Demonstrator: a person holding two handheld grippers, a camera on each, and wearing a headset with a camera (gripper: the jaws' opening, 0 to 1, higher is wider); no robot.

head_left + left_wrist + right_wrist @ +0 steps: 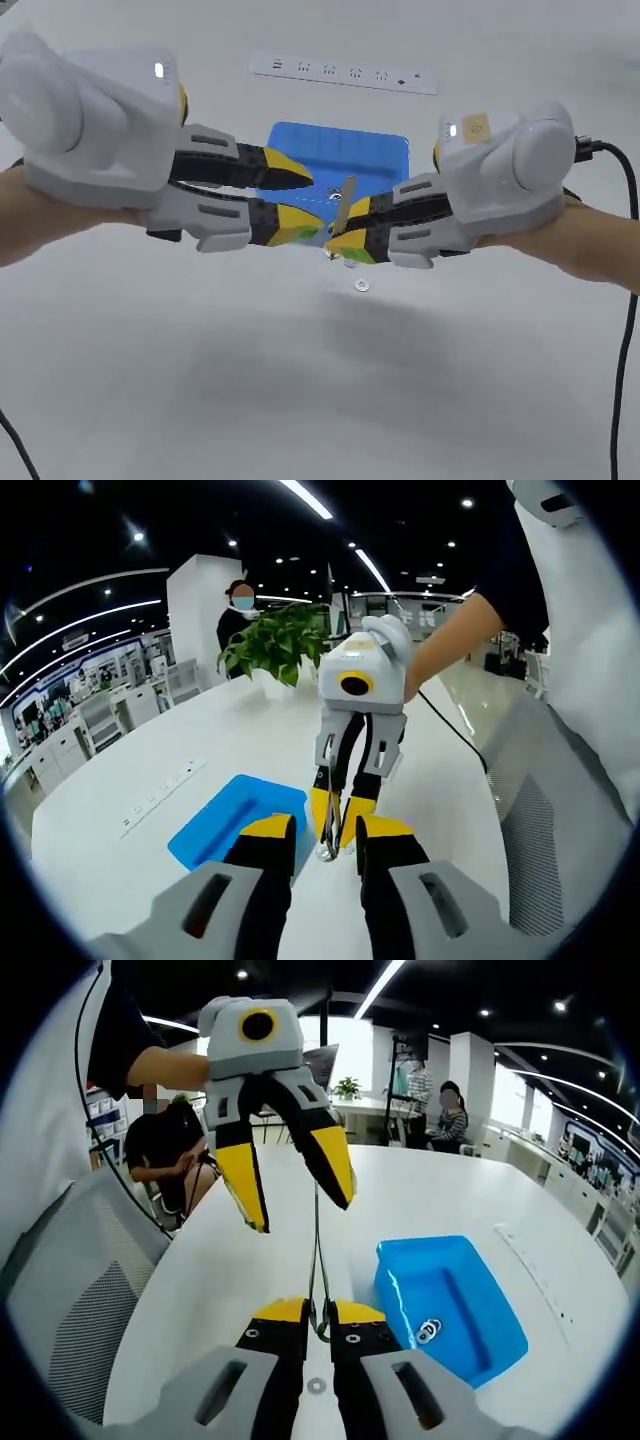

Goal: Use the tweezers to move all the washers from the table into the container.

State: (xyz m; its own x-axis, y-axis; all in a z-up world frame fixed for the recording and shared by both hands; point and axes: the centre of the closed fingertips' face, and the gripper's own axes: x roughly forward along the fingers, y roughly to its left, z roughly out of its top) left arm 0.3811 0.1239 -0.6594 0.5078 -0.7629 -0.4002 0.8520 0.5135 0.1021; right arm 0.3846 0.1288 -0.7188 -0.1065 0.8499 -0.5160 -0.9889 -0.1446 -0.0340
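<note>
Principal hazard: the tweezers (317, 1245) are a thin tool pinched near one end by the pressed-together fingers of the right gripper (318, 1316). In my judgement such a narrow hold lets them pivot or slip if they meet any sideways load. The likeliest source of that load is the left gripper (300, 1211), whose fingers stand spread and empty just beside the free end of the tweezers. A small misjudged closing or nudge there could twist the tool out of line or knock it loose. Second hazard: the washers are flat, small and lie directly on the smooth white desk (300, 400). A poorly aligned tip would probably skid one away rather than lift it. Third hazard: both grippers are held above the desk at the near edge of the blue container (385, 152), so a washer dropped early could land outside it. I cannot tell whether the tweezer tips carry a washer at this moment. Count: one pair of tweezers; one container; two grippers; one white power strip (345, 75) beyond the container. On the desk, the head view shows one plain washer (361, 286) and a second, fainter one (350, 263) just behind it, both near the container. Inside the container, the right gripper view shows a small cluster of washers (430, 1331), at least two, overlapping too closely for an exact figure.
</note>
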